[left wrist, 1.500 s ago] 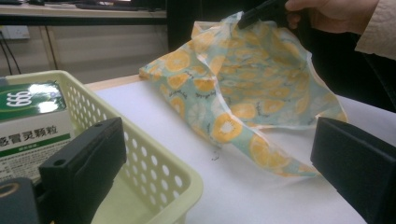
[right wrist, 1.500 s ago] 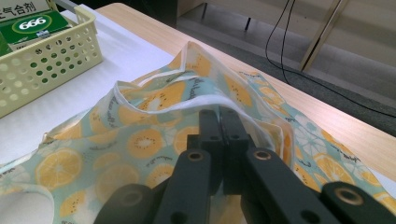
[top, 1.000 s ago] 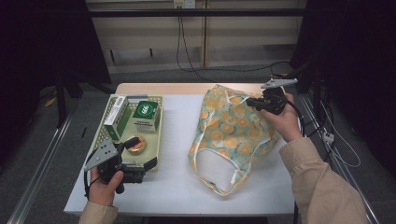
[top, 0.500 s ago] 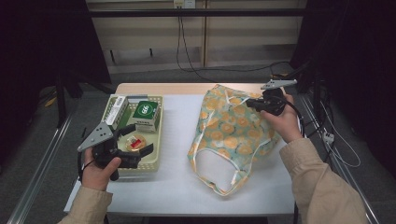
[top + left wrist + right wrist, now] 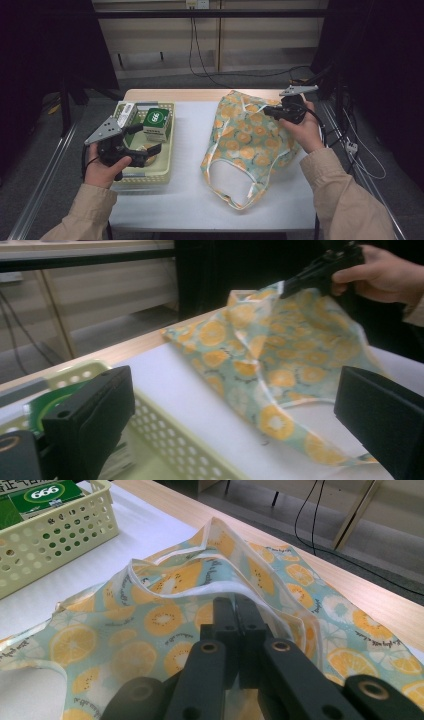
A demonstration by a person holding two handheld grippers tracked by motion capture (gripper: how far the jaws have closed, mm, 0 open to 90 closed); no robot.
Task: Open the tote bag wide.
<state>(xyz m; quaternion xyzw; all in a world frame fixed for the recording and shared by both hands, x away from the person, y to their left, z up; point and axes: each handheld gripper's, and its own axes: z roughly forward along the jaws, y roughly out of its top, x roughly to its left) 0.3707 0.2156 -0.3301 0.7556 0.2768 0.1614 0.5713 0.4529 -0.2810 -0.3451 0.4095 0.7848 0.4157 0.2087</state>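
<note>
A cloth bag [image 5: 250, 142] printed with orange slices lies on the white table [image 5: 187, 150], right of the middle. My right gripper [image 5: 267, 111] is shut on the bag's far rim and holds that edge up. In the right gripper view its jaws meet on the white hem, at the right gripper [image 5: 237, 612], with the bag [image 5: 150, 620] spread below. My left gripper [image 5: 146, 140] hovers open over a pale yellow basket [image 5: 145, 177] at the left. In the left gripper view the left gripper [image 5: 235, 410] has nothing between its wide-apart jaws, and the bag [image 5: 270, 355] lies beyond them.
The basket holds a green box [image 5: 156, 120], a long white and green box [image 5: 125, 113] and a round item [image 5: 149, 149] partly hidden under my gripper. The table's wooden far edge [image 5: 175, 94] runs behind. Cables hang off the right side.
My left gripper has risen from the basket's near end and moved farther along it, still open. The right gripper keeps its hold on the bag without moving.
</note>
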